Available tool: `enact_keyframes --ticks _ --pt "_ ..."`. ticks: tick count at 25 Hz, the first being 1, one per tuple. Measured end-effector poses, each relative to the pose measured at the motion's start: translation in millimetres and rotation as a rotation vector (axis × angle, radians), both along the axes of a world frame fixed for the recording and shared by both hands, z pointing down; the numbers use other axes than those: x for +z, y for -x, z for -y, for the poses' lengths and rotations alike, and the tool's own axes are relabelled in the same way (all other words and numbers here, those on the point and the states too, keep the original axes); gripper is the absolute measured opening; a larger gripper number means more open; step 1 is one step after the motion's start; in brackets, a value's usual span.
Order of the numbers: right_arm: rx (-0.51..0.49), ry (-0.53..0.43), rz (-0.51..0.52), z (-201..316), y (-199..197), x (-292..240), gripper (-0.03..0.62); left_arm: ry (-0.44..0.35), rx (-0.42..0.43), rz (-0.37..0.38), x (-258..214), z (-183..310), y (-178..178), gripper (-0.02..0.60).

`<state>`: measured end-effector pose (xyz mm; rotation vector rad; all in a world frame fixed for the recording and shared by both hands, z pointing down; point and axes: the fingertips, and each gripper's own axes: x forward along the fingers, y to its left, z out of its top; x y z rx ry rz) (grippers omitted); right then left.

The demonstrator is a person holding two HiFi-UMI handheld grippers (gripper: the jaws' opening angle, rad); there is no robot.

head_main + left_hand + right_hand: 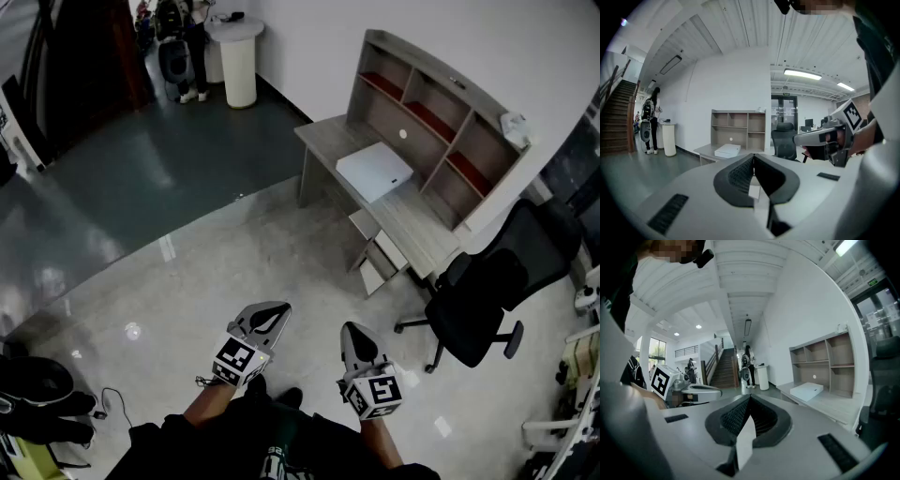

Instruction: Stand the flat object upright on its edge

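Down by the person's legs, the left gripper (272,317) and the right gripper (352,334) are held side by side, near each other but apart, both pointing ahead and slightly downward. Each gripper's own view shows its two jaws pressed together at the tips with nothing between them, so both are empty.

Below them lies a pale, glossy floor (197,272) that mirrors the ceiling lights. A thin black cable (111,401) trails at the lower left beside a dark bag (33,382). Further out, the pale surface meets a darker floor (122,178) of grey-green along a straight diagonal seam.

Ahead and to the right stands a grey wooden desk (417,230), with a small drawer unit (377,258) under it and a black office chair (483,300) on castors at its near end. The white box (375,171), the flat object of the task, lies flat on the far half of the desk top, well apart from both grippers. Behind it on the desk rises a shelf unit (441,117) of open compartments with reddish boards, set against a white wall.

Farthest off, a white round pedestal (237,58) stands by the wall with a person (178,42) just beside it, and a staircase (724,372) climbs beyond.
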<state>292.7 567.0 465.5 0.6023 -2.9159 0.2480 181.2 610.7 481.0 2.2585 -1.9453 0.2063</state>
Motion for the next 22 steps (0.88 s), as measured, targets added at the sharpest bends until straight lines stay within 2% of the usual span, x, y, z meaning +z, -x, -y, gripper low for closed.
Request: enact_keyframes --ticks 4,10,16,22 --pt "0.026 0.064 0.023 4 -1 8 0.036 -0.004 -0.005 0.000 -1 -5 4 0.012" --pt "0.048 0.069 0.019 1 -5 12 0.035 0.014 -0.003 -0.016 8 -10 1 0.012" --pt "0.055 0.126 0.015 7 -11 19 0.035 0.032 0.015 -0.016 11 -3 -7 0.012" --pt "0.040 0.143 0.009 16 -16 23 0.035 0.046 0.022 -0.015 16 7 -14 0.012"
